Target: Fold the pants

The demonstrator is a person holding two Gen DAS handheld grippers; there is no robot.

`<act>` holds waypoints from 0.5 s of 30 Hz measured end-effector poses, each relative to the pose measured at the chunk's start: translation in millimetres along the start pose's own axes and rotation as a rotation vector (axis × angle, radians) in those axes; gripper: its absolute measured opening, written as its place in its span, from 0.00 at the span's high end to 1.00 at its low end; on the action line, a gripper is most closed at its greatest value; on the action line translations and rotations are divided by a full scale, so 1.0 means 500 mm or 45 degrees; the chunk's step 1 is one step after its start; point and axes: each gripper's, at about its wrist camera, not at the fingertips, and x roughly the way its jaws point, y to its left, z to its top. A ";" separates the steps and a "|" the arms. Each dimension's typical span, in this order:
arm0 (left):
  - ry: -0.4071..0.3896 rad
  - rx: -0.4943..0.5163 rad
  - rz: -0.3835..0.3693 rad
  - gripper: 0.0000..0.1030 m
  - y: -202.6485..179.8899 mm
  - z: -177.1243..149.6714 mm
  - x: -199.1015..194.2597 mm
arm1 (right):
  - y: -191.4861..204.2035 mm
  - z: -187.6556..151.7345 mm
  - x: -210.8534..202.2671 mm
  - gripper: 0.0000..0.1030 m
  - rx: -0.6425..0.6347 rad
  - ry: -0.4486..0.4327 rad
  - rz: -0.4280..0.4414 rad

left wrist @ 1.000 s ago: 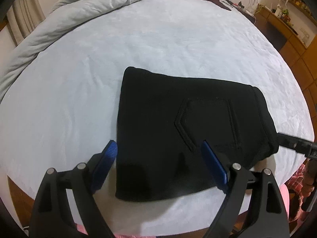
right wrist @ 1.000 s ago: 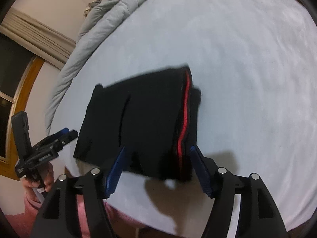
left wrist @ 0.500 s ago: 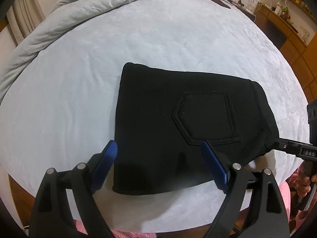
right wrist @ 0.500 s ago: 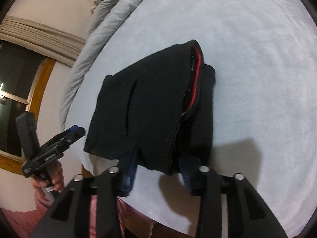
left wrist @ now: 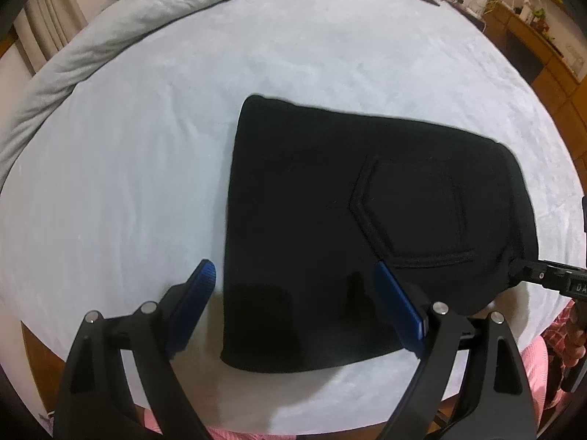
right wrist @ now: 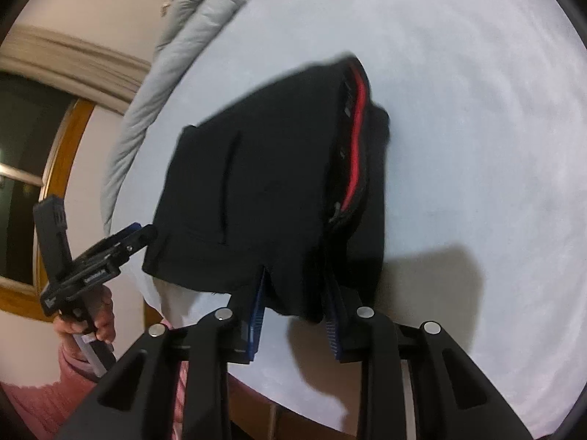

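Observation:
The black pants (left wrist: 348,220) lie folded into a thick square on the pale bed, back pocket facing up. In the right wrist view the pants (right wrist: 279,183) show a red waistband lining along their right edge. My left gripper (left wrist: 297,304) is open, its blue pads straddling the near left corner of the pants just above the bed. My right gripper (right wrist: 293,311) is shut on the near edge of the folded stack and lifts it slightly. It also shows at the pants' right edge in the left wrist view (left wrist: 528,271).
A grey duvet (left wrist: 146,11) is bunched along the bed's far left side. Wooden furniture (left wrist: 550,47) stands at the far right. A window with a wooden frame (right wrist: 33,168) is at the left. The bed edge (left wrist: 256,418) is close below the pants.
My right gripper has closed on the near edge of the folded pants and raised that edge. My left gripper has stayed open at the near left corner.

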 end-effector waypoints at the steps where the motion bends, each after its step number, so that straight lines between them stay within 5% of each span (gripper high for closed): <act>1: 0.010 -0.001 0.003 0.15 0.002 -0.002 0.004 | 0.004 0.001 -0.004 0.72 -0.008 -0.007 0.002; 12: 0.054 -0.053 0.031 0.14 0.046 -0.020 0.033 | 0.015 0.001 0.013 0.73 -0.066 0.018 -0.099; 15: 0.056 -0.064 0.019 0.14 0.054 -0.021 0.030 | 0.023 -0.005 -0.011 0.57 -0.065 -0.012 -0.097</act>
